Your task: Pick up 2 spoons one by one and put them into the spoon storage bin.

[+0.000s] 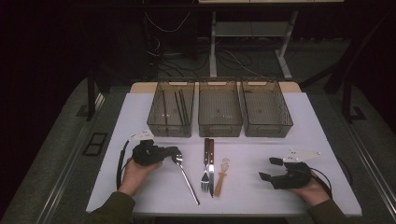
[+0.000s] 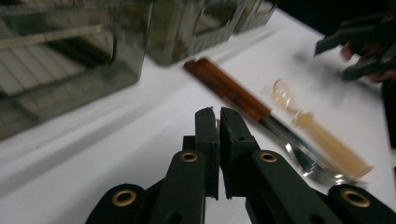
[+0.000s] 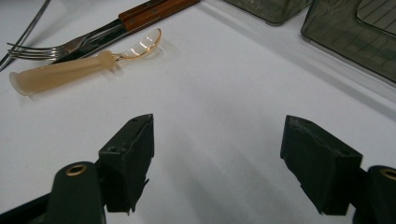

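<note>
The left gripper (image 1: 173, 151) is pressed together on a steel fork (image 1: 186, 175). The right gripper (image 1: 270, 168) is held spread above the table (image 1: 280, 149), right of a spoon (image 1: 222, 176).

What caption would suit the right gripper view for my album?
Open gripper hovering over a white table, with a beige-handled spoon, a fork and bins beyond.

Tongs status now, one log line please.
left tongs: shut on all-metal fork | right tongs: open, empty | wood-handled fork, knife, spoon: on table
</note>
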